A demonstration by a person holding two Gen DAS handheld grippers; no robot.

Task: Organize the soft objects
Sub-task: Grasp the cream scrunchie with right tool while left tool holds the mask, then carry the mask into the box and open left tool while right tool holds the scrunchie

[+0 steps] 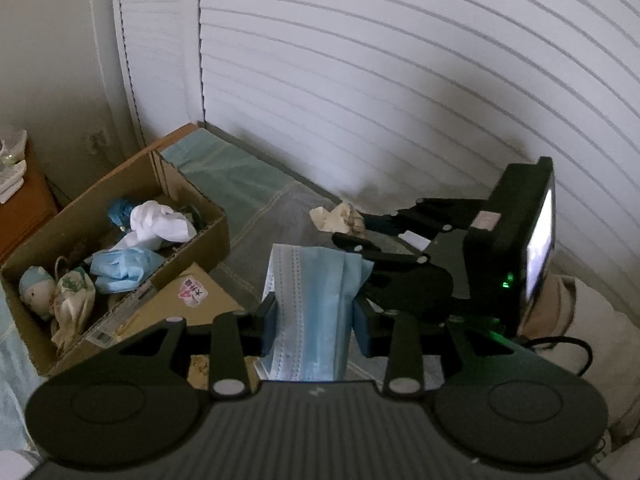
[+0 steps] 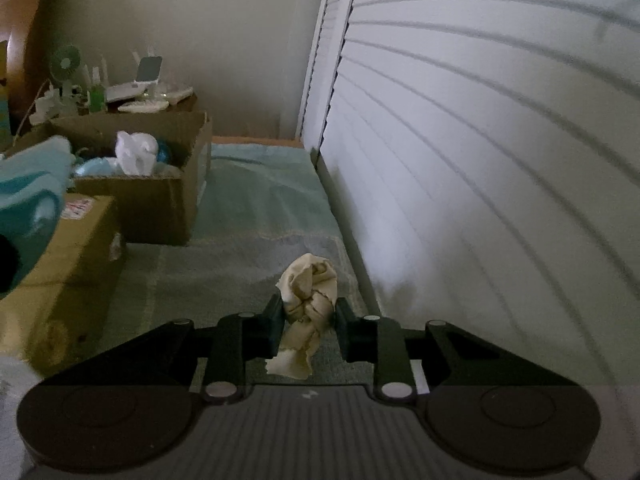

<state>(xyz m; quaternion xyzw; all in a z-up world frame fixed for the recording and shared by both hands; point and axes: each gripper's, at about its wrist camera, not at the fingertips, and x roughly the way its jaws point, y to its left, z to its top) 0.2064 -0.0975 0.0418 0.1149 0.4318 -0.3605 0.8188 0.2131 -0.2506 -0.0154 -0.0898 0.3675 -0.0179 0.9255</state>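
Note:
My left gripper (image 1: 316,316) is shut on a light blue face mask (image 1: 308,304) and holds it above the bed, right of the open cardboard box (image 1: 192,240). The box holds several soft things: a white cloth (image 1: 160,220), a blue crumpled mask (image 1: 120,268) and a small doll (image 1: 34,288). My right gripper (image 2: 310,312) is shut on a crumpled beige cloth (image 2: 306,288) near the slatted wall; it also shows in the left wrist view (image 1: 336,216) with the right gripper (image 1: 360,232) on it. The box shows in the right wrist view (image 2: 160,200) at the left.
A white slatted shutter wall (image 1: 400,80) runs along the bed's right side. A closed cardboard box (image 2: 72,248) with a red sticker lies in front of the open one. A wooden nightstand (image 2: 160,104) with a small fan and bottles stands behind. Teal bedding (image 2: 260,192) covers the bed.

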